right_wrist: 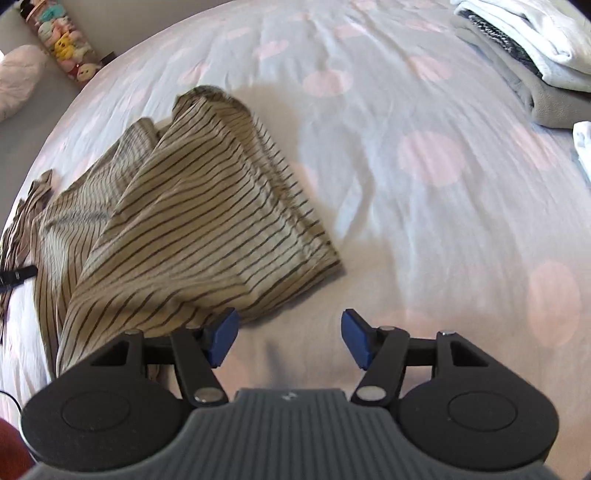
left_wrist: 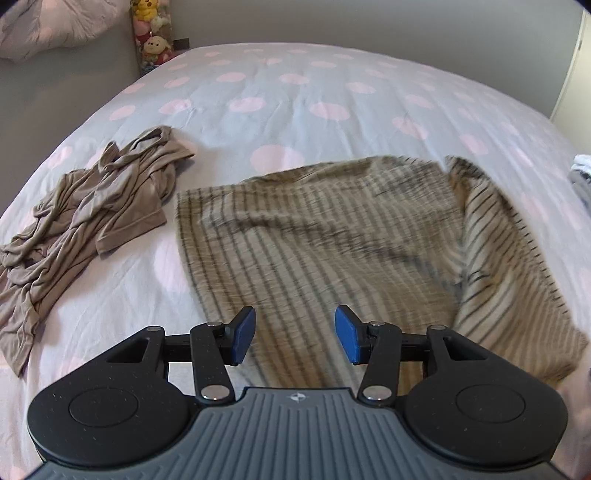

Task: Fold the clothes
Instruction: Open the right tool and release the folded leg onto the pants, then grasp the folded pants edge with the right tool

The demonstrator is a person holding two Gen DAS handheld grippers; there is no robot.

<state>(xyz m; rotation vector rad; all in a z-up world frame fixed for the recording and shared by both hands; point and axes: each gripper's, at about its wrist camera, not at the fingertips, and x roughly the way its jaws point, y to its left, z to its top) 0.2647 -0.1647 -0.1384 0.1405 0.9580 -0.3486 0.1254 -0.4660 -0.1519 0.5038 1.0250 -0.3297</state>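
Observation:
A tan garment with thin dark stripes lies spread on the bed, its right side folded up and over. My left gripper hovers open just above its near edge, nothing between the blue pads. In the right wrist view the striped garment lies to the left, its folded flap raised. My right gripper is open over the bare sheet beside the garment's near corner, and its left fingertip sits at the cloth's edge. A crumpled plain taupe garment lies at the left.
The bed has a pale blue cover with pink dots. A stack of folded clothes sits at the far right. Plush toys stand by the wall at the far left, near a pink pillow. A black cable lies at the left edge.

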